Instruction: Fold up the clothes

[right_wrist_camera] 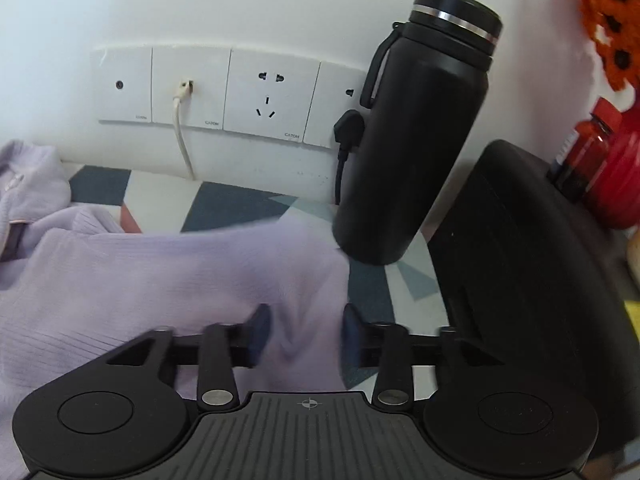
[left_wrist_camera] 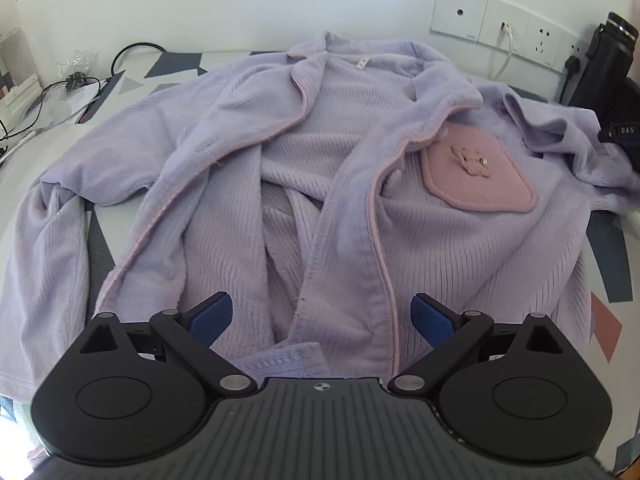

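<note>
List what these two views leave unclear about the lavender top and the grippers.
- Left wrist view: the lavender top has its hem cut off by the left gripper.
- Right wrist view: the right gripper is motion-blurred around the sleeve; whether it grips is unclear.
- Right wrist view: the black bottle hides part of the socket panel.

Black flask (right_wrist_camera: 416,128) crowds the sleeve's (right_wrist_camera: 200,272) right side.

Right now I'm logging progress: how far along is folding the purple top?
Barely begun. Done: the purple top lies spread open, front unfastened, still rumpled. In hand: the right gripper straddles its sleeve near the black flask; the left gripper hovers open over the hem. Left: every fold.
</note>
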{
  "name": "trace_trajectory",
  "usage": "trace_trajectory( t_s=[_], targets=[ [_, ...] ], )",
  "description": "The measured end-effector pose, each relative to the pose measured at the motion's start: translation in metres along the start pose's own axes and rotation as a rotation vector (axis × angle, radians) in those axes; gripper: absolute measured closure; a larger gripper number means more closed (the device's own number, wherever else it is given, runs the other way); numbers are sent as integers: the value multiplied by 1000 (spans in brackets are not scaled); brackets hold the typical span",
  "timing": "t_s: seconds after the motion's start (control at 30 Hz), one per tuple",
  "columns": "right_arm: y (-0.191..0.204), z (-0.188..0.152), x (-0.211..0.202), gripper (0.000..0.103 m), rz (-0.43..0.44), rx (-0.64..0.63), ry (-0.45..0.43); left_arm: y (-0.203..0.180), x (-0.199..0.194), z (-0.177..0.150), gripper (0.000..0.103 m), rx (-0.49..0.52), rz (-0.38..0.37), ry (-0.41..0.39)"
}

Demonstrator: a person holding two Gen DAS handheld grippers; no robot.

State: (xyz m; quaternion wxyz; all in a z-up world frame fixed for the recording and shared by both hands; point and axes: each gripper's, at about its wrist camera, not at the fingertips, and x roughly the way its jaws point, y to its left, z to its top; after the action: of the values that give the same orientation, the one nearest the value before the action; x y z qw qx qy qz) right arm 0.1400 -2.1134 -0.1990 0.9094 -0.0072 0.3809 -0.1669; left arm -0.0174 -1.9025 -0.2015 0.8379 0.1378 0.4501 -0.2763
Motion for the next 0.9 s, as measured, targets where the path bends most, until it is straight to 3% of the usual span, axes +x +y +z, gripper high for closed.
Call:
trace_trajectory(
  t_s=[0.07, 0.2, 0.3, 0.43, 0.47, 0.5, 0.57, 0.63, 0.67, 0.77, 0.9],
  targets=[
    [1, -10, -13, 30, 46, 32, -28, -1, 5, -2, 5, -1, 2, 17],
    [17, -21, -33, 29, 170, -8, -22, -1, 12, -4, 5, -29, -3, 41],
    [40, -25, -40, 20, 264, -79, 3, -1, 14, -5, 5, -34, -1, 46],
    [70, -28, -38, 17, 375, -124, 44, -2, 16, -6, 3, -36, 3, 52],
    [78, -30, -35, 25, 365, -158, 53, -2, 17, -6, 3, -37, 4, 53],
    [85, -31, -32, 40, 354, -191, 62, -2, 17, -5, 3, -38, 4, 55],
    [96, -34, -28, 54, 342, -236, 63, -2, 16, -5, 3, -39, 3, 55],
    [93, -31, -27, 67, 354, -215, 60, 0, 14, -5, 3, -40, 2, 52],
    [89, -28, -26, 79, 348, -198, 67, 0, 13, -5, 3, -41, 1, 50],
    [78, -19, -18, 84, 348, -168, 80, 5, 7, -6, 2, -47, -14, 33],
    [63, -10, -4, 84, 277, -78, 73, 7, 3, -7, 1, -16, -14, 5]
  ],
)
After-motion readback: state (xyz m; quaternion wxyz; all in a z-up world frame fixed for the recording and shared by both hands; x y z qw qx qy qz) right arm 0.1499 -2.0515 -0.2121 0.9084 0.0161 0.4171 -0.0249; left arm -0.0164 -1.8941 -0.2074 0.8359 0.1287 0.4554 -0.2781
